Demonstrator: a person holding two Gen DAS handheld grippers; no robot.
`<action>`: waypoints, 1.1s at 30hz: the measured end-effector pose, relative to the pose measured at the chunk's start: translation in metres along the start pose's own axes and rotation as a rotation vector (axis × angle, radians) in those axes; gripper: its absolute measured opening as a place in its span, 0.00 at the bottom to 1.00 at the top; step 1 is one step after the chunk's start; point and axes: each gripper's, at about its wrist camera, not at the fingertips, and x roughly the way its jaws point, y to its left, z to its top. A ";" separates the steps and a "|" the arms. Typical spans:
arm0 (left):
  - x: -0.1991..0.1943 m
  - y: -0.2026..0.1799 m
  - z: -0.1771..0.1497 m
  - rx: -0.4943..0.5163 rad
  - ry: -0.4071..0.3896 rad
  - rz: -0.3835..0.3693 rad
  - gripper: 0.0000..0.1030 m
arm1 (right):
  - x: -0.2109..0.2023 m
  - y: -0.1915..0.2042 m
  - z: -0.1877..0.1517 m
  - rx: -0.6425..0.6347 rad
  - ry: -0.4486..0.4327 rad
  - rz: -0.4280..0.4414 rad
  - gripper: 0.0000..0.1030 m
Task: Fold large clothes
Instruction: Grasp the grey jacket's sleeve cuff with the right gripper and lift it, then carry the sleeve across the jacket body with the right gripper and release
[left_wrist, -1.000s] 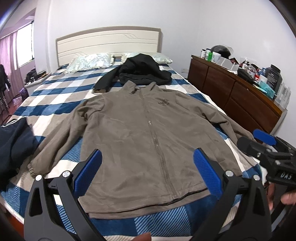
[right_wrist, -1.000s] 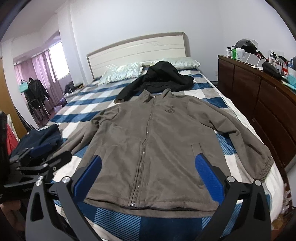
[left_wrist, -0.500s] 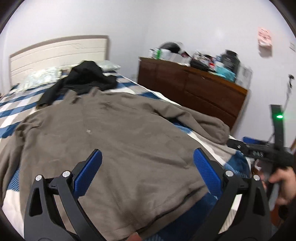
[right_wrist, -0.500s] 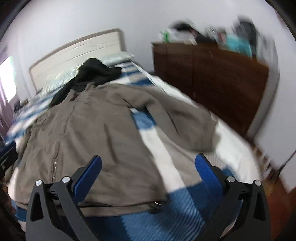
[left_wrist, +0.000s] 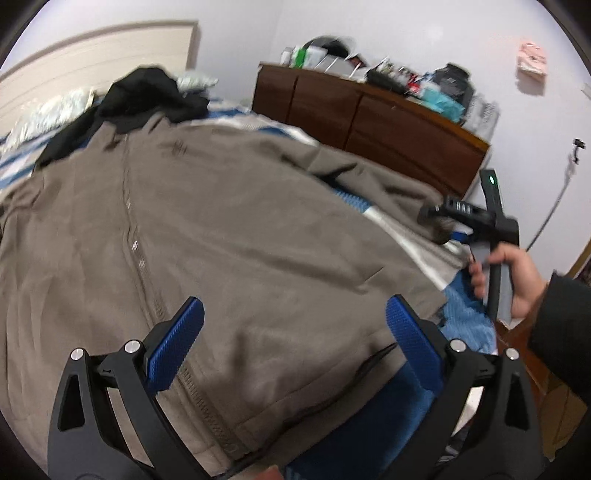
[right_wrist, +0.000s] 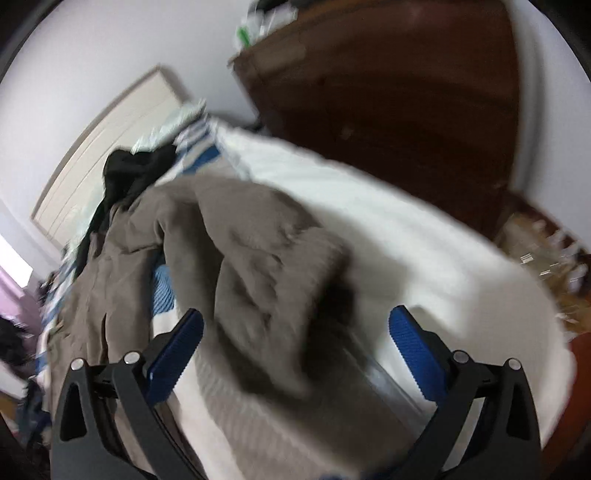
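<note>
Jacket (left_wrist: 229, 236) sprawls across the frame's middle on the bed (right_wrist: 424, 258): soft, floppy, fairly heavy. Your left gripper (left_wrist: 295, 332) and right gripper (right_wrist: 295, 332) both gape, holding nothing; pinch the sleeve (right_wrist: 258, 258) cuff at centre.

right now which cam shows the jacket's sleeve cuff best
The right wrist view: the sleeve cuff lies close, between the open right gripper fingers, though blurred. The left wrist view shows it far off, beside that gripper.

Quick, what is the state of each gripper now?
Left gripper: open, holding nothing, over the brown jacket.
Right gripper: open, holding nothing, at the jacket's sleeve.
</note>
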 end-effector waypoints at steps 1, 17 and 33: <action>0.003 0.003 -0.001 -0.008 0.018 0.010 0.94 | 0.012 -0.001 0.007 0.031 0.022 0.001 0.94; -0.026 0.098 -0.025 -0.126 0.083 0.189 0.94 | -0.062 0.140 0.067 -0.312 -0.216 -0.046 0.28; -0.078 0.176 -0.094 -0.358 0.128 0.061 0.94 | -0.010 0.457 -0.033 -0.677 0.022 0.338 0.27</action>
